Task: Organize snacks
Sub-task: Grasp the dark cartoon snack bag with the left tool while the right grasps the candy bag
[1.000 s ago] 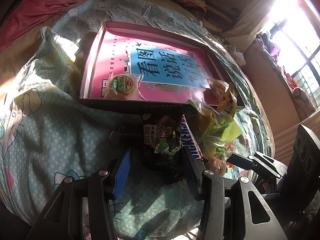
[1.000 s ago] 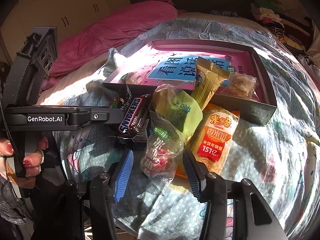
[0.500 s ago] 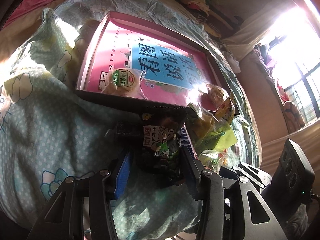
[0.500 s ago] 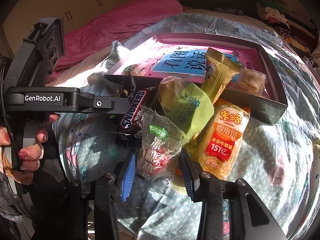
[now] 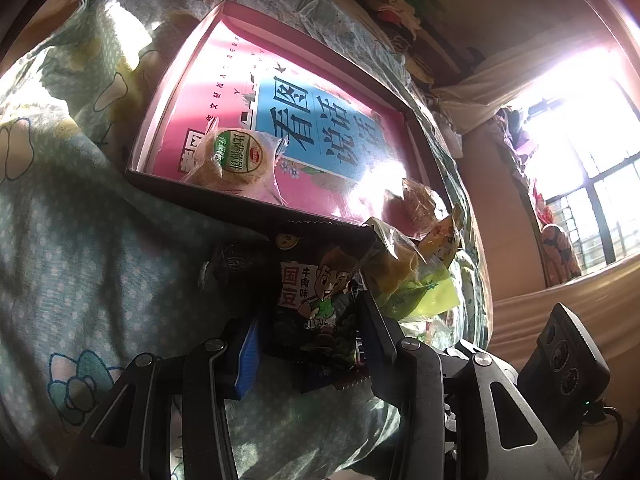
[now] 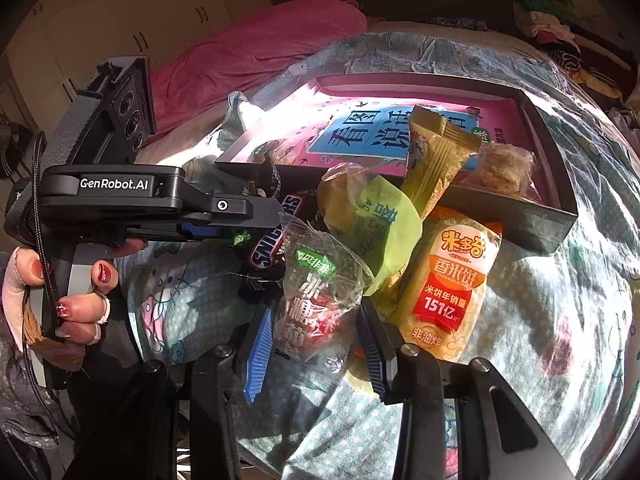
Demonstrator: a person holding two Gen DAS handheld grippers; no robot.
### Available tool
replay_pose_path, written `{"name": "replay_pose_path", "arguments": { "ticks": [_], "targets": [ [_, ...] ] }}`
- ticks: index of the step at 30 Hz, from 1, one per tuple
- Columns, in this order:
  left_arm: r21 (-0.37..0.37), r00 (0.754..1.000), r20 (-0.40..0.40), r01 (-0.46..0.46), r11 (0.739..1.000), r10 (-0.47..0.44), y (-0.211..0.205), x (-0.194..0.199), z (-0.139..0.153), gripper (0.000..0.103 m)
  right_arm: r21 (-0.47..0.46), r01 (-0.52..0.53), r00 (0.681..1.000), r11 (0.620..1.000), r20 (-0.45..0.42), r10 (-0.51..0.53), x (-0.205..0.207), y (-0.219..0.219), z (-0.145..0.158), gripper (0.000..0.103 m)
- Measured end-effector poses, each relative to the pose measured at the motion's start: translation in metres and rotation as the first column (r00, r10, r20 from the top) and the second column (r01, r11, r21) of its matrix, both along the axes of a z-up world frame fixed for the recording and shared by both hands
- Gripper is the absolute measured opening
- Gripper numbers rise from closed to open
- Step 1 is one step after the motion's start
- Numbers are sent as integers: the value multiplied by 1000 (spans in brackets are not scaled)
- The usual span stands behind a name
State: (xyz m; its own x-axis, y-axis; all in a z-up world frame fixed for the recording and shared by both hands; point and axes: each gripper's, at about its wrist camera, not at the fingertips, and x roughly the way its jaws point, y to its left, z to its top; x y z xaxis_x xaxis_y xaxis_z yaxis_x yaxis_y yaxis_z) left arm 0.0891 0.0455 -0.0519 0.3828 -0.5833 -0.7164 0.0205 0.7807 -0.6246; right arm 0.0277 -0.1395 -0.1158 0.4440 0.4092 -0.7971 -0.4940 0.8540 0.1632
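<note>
A dark bean snack packet (image 5: 316, 292) with a cartoon figure lies on the bedspread before the pink-lined box (image 5: 192, 194). My left gripper (image 5: 306, 314) is closing, and its pads meet the packet's sides. In the right wrist view a clear candy packet (image 6: 316, 300) stands between the fingers of my right gripper (image 6: 314, 316), whose pads rest against it. Beside it lie a Snickers bar (image 6: 268, 240), a yellow-green packet (image 6: 376, 220), a golden wafer packet (image 6: 436, 152) and an orange rice cracker pack (image 6: 452, 288).
The box holds a round pastry (image 5: 236, 160) at its near left and a clear-wrapped biscuit (image 6: 504, 168) at its near right. A pink quilt (image 6: 256, 48) lies behind. A person's hand (image 6: 80, 304) grips the left tool. A bright window (image 5: 580, 128) is at the right.
The left gripper came forward and down around the dark packet, rolled a little, and narrowed its jaws. The right gripper's jaws narrowed onto the clear candy packet while the hand stayed put.
</note>
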Motion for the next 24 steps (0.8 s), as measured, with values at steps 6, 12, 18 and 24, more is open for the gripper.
{"name": "replay_pose_path", "arguments": {
  "ticks": [6, 12, 18, 24],
  "targets": [
    [-20, 1000, 9, -4, 1000, 4, 2, -1, 1, 39, 31, 22, 1000, 999, 5, -23, 3, -6, 5, 41],
    [-2, 1000, 29, -6, 1000, 6, 4, -7, 8, 36, 64, 38, 999, 997, 25, -40, 4, -12, 12, 41],
    [19, 998, 58, -16, 1000, 15, 8, -13, 20, 35, 94, 51, 997, 994, 44, -56, 3, -17, 19, 41],
    [58, 995, 97, -30, 998, 25, 11, -16, 34, 35, 124, 84, 993, 989, 67, -93, 4, -28, 27, 41]
  ]
}}
